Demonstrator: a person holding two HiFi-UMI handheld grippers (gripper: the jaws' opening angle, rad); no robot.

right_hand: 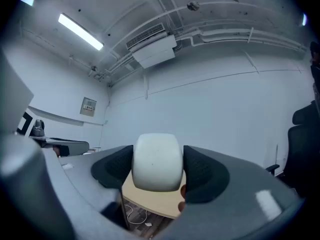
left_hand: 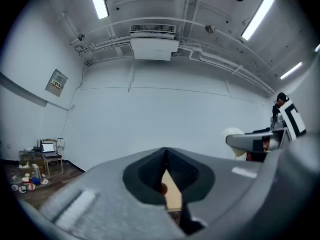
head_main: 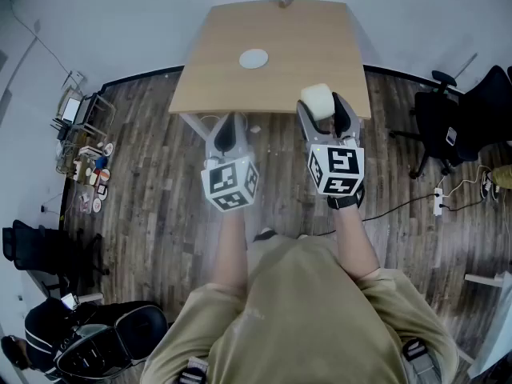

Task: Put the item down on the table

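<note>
My right gripper (head_main: 322, 106) is shut on a rounded cream-white item (head_main: 317, 100), held level in the air over the near right edge of the light wooden table (head_main: 232, 62). In the right gripper view the white item (right_hand: 157, 162) fills the gap between both dark pads (right_hand: 199, 173), with the table's edge below it. My left gripper (head_main: 229, 131) hangs level just short of the table's near edge, its jaws shut with nothing between them; the left gripper view shows its pads (left_hand: 182, 170) meeting. A small white round disc (head_main: 254, 58) lies on the table's middle.
Dark wood floor surrounds the table. A black office chair (head_main: 464, 118) stands at the right, with a power strip (head_main: 438, 202) and cables on the floor. A shelf with small items (head_main: 80, 130) stands at the left. A small object (head_main: 284, 1) sits at the table's far edge.
</note>
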